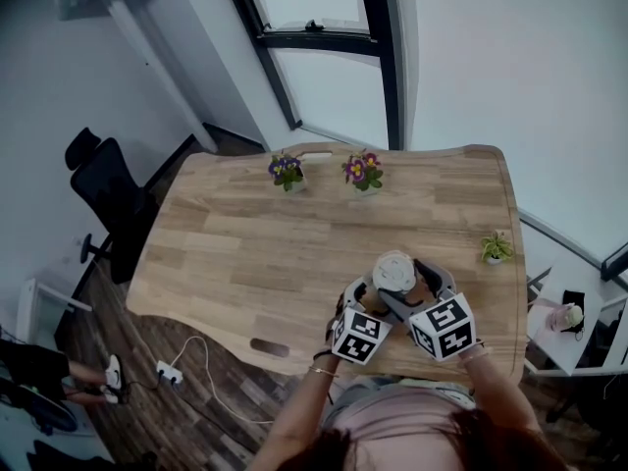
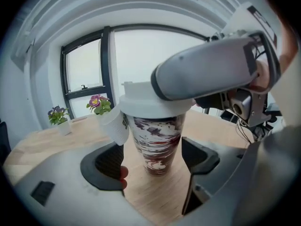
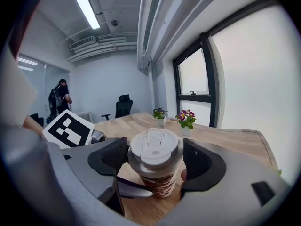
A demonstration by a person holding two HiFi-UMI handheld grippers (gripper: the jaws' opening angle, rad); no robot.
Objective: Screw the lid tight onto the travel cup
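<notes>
A tall travel cup (image 2: 157,142) with brown and white swirls is stood upright on the pale wooden table (image 1: 255,253), close to the table's near edge and a bit toward its right side. A round white plastic lid (image 3: 154,147) is seated on top of the cup; how tightly it is screwed on cannot be told. The left gripper (image 2: 153,157) is held low, with its two black jaws set one on each side of the cup's body. Its jaws are kept apart: a clear gap is seen on one side, and the other jaw is just beside the cup wall. A small white paper tag (image 2: 115,125) is hung at the cup's side, below the lid. The right gripper (image 3: 155,157) is held higher, and its jaws are pressed against the lid's rim from both sides, so the lid is gripped. At the table's far edge two small pots are stood, one with purple flowers (image 1: 287,172) and one with pink flowers (image 1: 362,171). A little green plant (image 1: 496,248) is placed by the table's right edge. A black office chair (image 1: 108,199) is parked off the table's left side.
</notes>
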